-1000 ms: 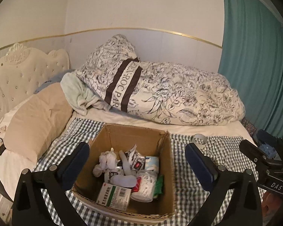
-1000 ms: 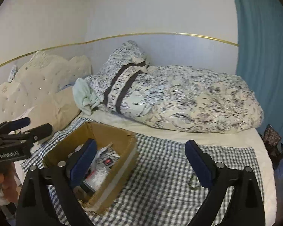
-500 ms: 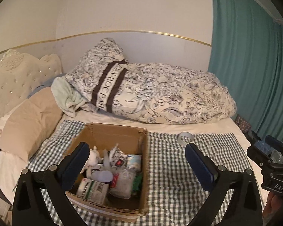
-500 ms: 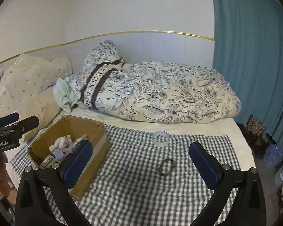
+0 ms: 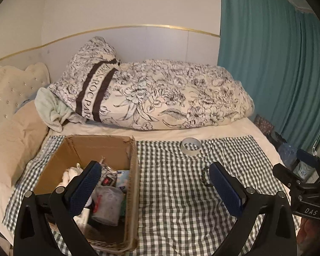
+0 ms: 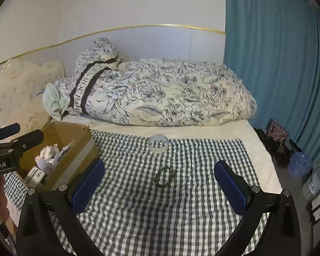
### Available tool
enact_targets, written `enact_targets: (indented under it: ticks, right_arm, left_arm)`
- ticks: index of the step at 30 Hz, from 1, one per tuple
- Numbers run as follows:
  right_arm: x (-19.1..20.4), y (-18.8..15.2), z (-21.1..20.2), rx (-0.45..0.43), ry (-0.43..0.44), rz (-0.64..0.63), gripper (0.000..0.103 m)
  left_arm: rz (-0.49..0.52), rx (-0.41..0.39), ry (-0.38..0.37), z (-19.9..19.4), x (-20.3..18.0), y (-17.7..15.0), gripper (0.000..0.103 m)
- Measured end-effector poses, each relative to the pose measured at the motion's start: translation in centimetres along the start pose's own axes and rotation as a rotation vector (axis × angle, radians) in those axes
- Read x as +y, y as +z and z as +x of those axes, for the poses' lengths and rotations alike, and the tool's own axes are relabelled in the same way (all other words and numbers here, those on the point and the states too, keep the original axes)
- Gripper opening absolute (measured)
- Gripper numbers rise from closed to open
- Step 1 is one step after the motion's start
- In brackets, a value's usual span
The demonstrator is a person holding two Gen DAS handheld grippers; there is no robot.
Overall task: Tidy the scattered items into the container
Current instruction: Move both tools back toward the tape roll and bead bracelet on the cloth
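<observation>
A checked cloth (image 6: 181,213) is lying across the bed, and the right gripper (image 6: 159,183) is hanging over it with its blue pads spread wide and nothing between them touching; its jaws have just been opening to that full spread. A bead bracelet (image 6: 163,177) is lying flat on the cloth straight ahead of this gripper, in line with the gap between the pads but apart from both. At twelve o'clock from the bracelet, near the far edge of the cloth, a roll of tape (image 6: 158,143) is resting on its side face with its hole facing up. A cardboard box (image 6: 79,147) is sitting at about ten o'clock from the bracelet, well apart from it, holding a heap of small packets and crumpled white things. The left gripper (image 5: 154,186) is hovering at the box's near right corner, jaws also standing apart and holding nothing, its left pad over the box's contents and its right pad over the cloth beside the bracelet (image 5: 205,177). A rolled flowered quilt (image 6: 160,93) is lying along the wall at twelve o'clock, and a teal curtain (image 6: 277,64) is hanging at two o'clock
</observation>
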State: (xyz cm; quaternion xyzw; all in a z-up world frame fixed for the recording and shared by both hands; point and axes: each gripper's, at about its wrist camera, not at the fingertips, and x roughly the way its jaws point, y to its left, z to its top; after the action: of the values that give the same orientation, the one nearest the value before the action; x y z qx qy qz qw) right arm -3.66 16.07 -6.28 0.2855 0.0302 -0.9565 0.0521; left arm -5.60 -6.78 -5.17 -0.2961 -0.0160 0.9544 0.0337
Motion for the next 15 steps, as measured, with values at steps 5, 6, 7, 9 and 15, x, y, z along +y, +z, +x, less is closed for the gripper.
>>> enact_targets:
  ticks: [5, 6, 7, 9, 15]
  right_arm:
    - [-1.2, -1.2, 2.7, 0.053, -0.004, 0.012, 0.103]
    - [-1.5, -1.5, 3.4, 0.065, -0.004, 0.016, 0.103]
    - [-1.9, -1.8, 4.1, 0.077, -0.003, 0.02, 0.103]
    - [-2.4, -2.3, 5.4, 0.097, 0.001, 0.028, 0.103]
    - [-3.7, -3.9, 9.6, 0.162, 0.03, 0.062, 0.103]
  left_arm:
    - [0.006, 0.043, 0.002, 2.9, -1.1, -0.4, 0.103]
    - [0.008, 0.05, 0.003, 3.5, -1.4, -0.4, 0.103]
    - [0.009, 0.057, 0.003, 4.0, -1.5, -0.5, 0.103]
    - [0.011, 0.074, -0.001, 5.5, -2.1, -0.8, 0.103]
    - [0.019, 0.134, -0.009, 10.1, -3.5, -1.5, 0.103]
